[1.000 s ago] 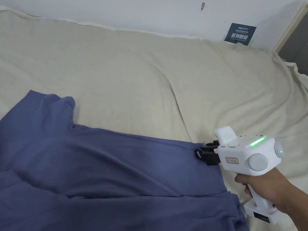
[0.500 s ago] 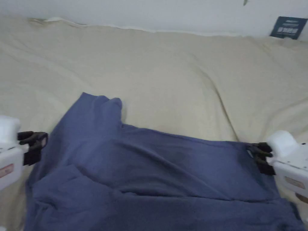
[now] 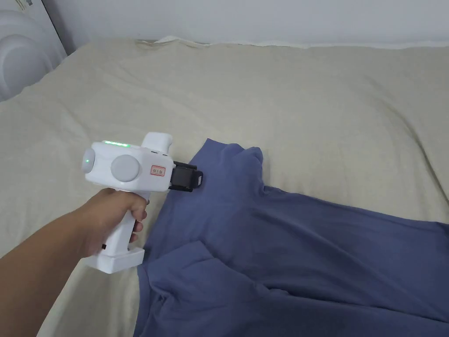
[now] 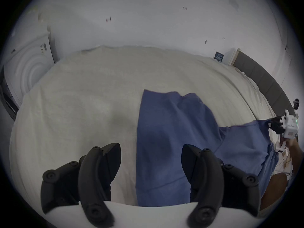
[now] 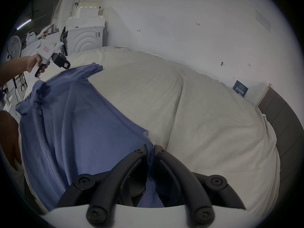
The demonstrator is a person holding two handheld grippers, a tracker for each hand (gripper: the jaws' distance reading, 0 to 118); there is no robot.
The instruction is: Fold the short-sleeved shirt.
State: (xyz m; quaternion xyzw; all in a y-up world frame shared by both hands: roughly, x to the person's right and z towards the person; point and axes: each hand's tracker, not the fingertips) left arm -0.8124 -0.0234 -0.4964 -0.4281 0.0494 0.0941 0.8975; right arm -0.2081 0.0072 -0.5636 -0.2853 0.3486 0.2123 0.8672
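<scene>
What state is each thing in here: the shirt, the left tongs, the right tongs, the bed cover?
Blue shirt: spread out on the bed, rumpled, not yet folded, one edge pinched.
Left tongs: open, jaws wide apart, hovering at the shirt's sleeve edge, gripping nothing.
Right tongs: shut on the shirt's edge, fabric between both jaws.
Bed cover: laid flat, with a few long creases.

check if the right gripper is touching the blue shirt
Touching. In the right gripper view the right gripper has its jaws closed on a fold of the blue shirt, with the cloth pinched between them.
</scene>
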